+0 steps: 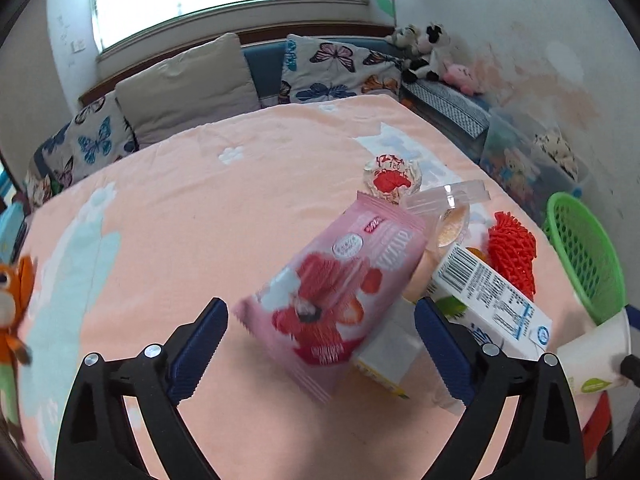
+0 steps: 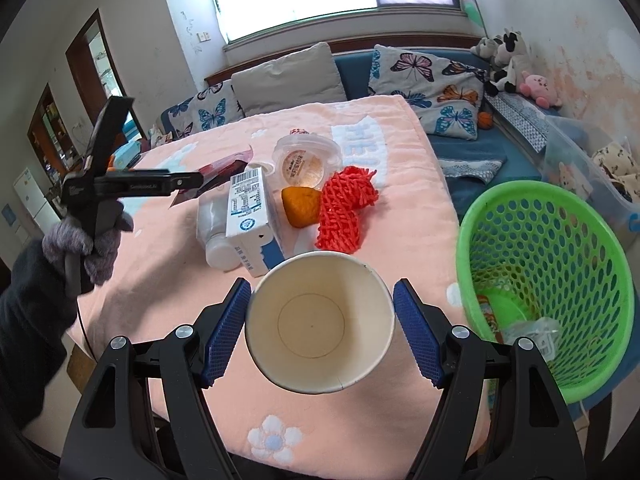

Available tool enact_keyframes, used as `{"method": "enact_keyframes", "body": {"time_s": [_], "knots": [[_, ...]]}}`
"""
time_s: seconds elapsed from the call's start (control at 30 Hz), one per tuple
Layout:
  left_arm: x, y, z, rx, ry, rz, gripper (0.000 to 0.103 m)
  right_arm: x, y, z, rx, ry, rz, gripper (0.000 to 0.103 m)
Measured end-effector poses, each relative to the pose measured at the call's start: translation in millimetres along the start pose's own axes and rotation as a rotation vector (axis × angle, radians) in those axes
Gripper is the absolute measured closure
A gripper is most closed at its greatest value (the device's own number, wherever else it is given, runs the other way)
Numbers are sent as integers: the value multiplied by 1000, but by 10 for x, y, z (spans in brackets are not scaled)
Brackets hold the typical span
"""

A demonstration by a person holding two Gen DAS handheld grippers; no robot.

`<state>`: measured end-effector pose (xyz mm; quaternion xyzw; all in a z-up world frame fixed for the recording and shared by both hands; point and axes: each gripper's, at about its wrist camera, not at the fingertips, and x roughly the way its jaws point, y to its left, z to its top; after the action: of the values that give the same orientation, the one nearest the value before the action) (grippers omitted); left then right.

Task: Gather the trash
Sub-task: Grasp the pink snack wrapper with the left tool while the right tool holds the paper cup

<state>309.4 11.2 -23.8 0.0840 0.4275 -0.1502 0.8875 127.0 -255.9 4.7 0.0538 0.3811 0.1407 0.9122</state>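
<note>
My left gripper is open above a pink snack wrapper, which lies between its fingers without being gripped; the wrapper looks blurred. My right gripper is shut on a white paper cup, mouth toward the camera, held over the table's near edge. The cup also shows in the left wrist view. A milk carton, a clear plastic bottle, an orange peel, red foam netting and a plastic lidded cup lie on the pink tablecloth.
A green mesh basket stands at the table's right edge with some trash inside. A sofa with butterfly cushions and plush toys runs behind the table. An orange toy sits at the table's left edge.
</note>
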Motion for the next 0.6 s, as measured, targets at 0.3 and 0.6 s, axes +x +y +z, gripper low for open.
{"method": "enact_keyframes", "body": {"time_s": [0.3,0.6], "knots": [[307,7,202,92,88,-93,10,-11,-57,110,1,6,0,30],[336,5,169,98,80,-89,34,-41,-61,147,-10,-2,-18,30]]}}
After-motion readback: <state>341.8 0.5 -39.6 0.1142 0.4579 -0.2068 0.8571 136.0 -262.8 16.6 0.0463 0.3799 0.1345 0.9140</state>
